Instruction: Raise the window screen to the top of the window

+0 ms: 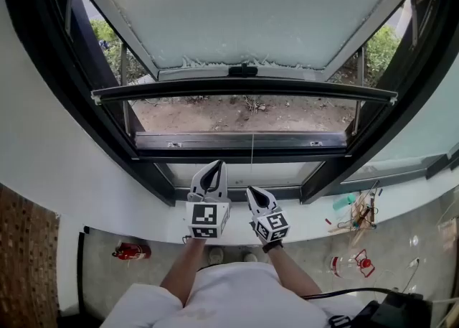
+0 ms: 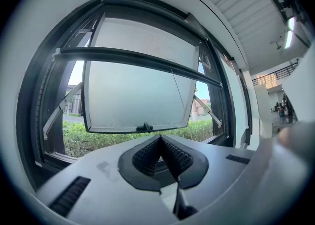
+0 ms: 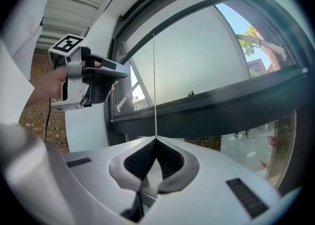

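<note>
The window screen's dark bottom rail (image 1: 244, 91) (image 2: 133, 58) (image 3: 231, 96) spans the black frame partway up the opening. A thin pull cord (image 1: 252, 158) (image 3: 154, 86) hangs from the rail down to my right gripper (image 1: 251, 191) (image 3: 156, 139), which is shut on the cord's lower end just above the sill. My left gripper (image 1: 217, 164) (image 2: 160, 138) is beside it on the left, shut with nothing between its pads, pointing level at the window. In the right gripper view the left gripper (image 3: 86, 79) shows at the left, held by a hand.
Behind the rail the frosted sash (image 1: 244, 11) is swung outward, with a black handle (image 1: 242, 71) on its lower edge. A white sill (image 1: 323, 222) holds small items at the right (image 1: 356, 212). A red extinguisher (image 1: 130, 250) lies on the floor below.
</note>
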Motion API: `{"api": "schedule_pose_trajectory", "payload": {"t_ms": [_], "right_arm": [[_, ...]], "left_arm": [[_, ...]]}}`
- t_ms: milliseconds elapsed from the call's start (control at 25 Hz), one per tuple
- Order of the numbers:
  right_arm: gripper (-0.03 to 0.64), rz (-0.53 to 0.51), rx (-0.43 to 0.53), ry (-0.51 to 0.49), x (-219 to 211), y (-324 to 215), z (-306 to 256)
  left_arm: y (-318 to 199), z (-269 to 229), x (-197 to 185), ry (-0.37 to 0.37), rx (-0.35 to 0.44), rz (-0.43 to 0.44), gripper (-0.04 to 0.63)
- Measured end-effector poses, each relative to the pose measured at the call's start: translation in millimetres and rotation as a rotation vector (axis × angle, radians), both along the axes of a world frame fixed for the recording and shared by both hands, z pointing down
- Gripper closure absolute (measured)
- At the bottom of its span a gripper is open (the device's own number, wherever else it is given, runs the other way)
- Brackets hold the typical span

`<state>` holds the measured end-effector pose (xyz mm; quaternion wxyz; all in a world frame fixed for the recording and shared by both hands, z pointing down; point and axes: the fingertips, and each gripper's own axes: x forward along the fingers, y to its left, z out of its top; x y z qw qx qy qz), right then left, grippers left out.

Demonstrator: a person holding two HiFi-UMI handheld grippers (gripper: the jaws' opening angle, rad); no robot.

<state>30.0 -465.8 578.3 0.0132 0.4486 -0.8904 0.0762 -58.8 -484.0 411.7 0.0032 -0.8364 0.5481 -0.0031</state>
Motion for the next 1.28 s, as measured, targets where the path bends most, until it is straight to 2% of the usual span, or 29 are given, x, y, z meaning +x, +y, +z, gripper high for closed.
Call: {"api": "schedule_pose_trajectory", "payload": {"t_ms": [200, 440, 720, 920, 1120, 1280], "right_arm": [[0.618, 0.014, 0.034, -0.022, 5, -7, -14], [0.618, 0.003, 0.151, -0.050, 1, -19, -70], [0.618, -0.036, 0.256, -0.162, -6, -11, -137], [0.618, -0.063, 0.319, -0.234, -7, -2, -180], [0.618, -0.072, 0.392, -0.265, -2, 8, -219], [0.618, -0.075, 0.410, -0.307, 1, 15, -236]], "left_arm": [[-2, -1, 0, 0.002, 0.004, 0.004, 0.594], [-5, -3, -1, 0.002, 0.005, 0.002, 0.594], [-6, -8, -1, 0.034, 0.007, 0.011, 0.594], [-6, -4, 1, 0.028, -0.003, 0.015, 0.594], [-5, -2, 4, 0.032, -0.012, 0.024, 0.594], [-4, -3, 5, 0.031, -0.009, 0.029, 0.594]]}}
